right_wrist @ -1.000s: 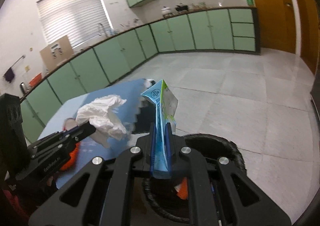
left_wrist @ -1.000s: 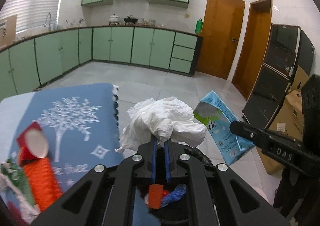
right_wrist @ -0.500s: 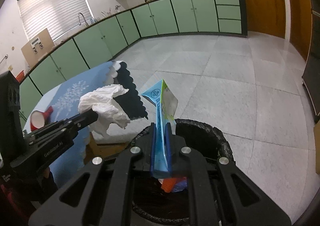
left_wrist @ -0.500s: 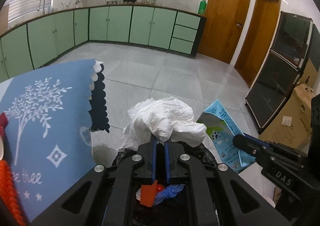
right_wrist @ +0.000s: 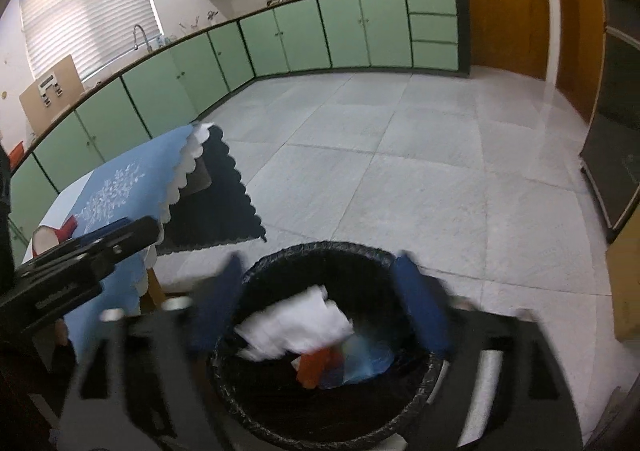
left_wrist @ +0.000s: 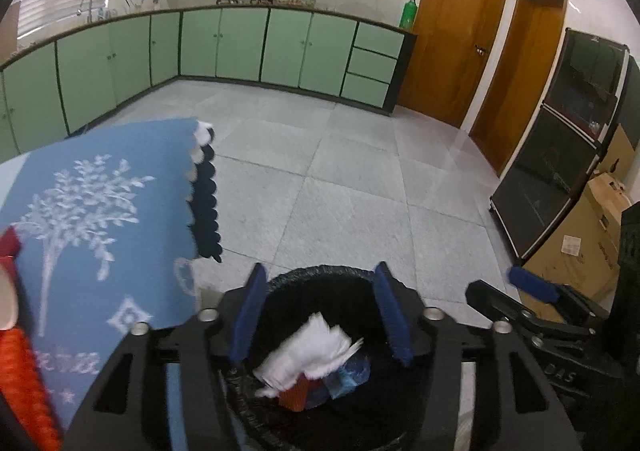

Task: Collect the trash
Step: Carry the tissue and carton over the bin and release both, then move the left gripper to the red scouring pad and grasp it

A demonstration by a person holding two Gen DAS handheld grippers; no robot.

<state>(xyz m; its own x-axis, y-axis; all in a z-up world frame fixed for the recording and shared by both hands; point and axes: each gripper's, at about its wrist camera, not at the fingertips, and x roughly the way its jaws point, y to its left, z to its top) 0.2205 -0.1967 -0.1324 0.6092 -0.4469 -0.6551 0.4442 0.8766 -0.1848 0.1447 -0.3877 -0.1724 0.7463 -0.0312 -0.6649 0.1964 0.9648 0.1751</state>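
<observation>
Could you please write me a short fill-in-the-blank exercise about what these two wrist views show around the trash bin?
1. The crumpled white tissue lies inside the black ____.
2. Nothing is held between the pads of the left claw or the right claw; both are ____.
3. The tablecloth with the white tree pattern is ____ in colour.
4. The cabinet doors along the far wall are pale ____.

Missing words: bin; opening; blue; green

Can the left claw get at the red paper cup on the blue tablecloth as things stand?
Probably yes. The left claw hangs over the trash bin, its jaws opening with nothing between them. The red paper cup lies on its side on the tablecloth just left of it, with nothing visibly in between.
</observation>
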